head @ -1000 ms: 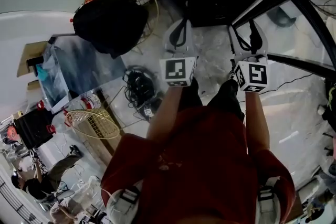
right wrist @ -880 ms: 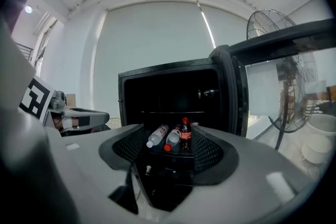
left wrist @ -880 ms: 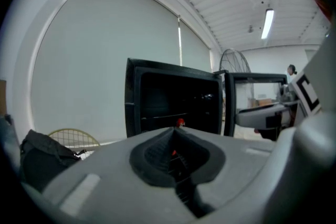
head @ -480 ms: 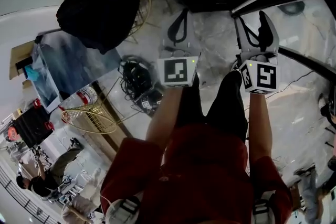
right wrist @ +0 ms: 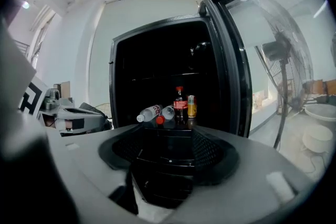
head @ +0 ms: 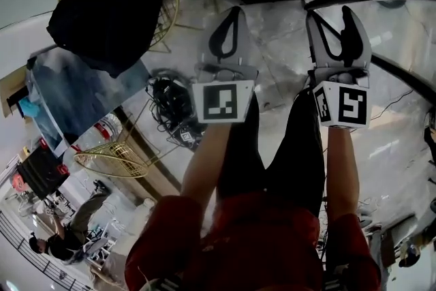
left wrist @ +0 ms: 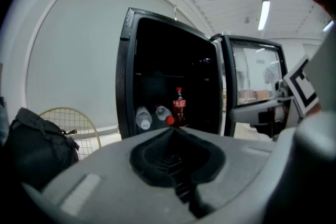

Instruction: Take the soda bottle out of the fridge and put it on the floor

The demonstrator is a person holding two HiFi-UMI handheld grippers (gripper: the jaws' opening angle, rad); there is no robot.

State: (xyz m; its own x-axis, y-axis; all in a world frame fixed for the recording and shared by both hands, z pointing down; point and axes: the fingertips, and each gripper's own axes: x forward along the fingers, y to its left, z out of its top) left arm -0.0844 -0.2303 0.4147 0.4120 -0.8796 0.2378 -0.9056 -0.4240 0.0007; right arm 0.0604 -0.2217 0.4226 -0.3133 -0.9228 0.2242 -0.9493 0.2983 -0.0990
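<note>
Fridge (right wrist: pixel 152 60) is the big black box dead ahead of both sets of jaws, glass door (right wrist: pixel 231 50) swung open on the right-jaw side. Marble floor (head: pixel 272 71) is below both grippers in the head view. Black bag (head: pixel 105 17) sits on a gold wire fan guard (head: pixel 170 3), off to the left of the left jaws. A standing fan (right wrist: pixel 281 50) shows through the door glass, right of the right jaws.

Left gripper (left wrist: pixel 170 131): jaws pressed together, tips meeting, nothing in them. Right gripper (right wrist: pixel 167 131): jaws spread, gap empty. The two are held side by side, near each other, pointing at the fridge opening.

Soda bottle (right wrist: pixel 179 105): upright on the fridge shelf, red cap, red label, straight beyond the right jaws' gap and just past the left jaw tips in line of sight; well apart from both, not touched. Yellow can (right wrist: pixel 191 106) stands just beside it on the door side. Two water bottles (right wrist: pixel 152 112) lie on their sides on the same shelf, on the other side of the soda bottle; one has a red cap.
</note>
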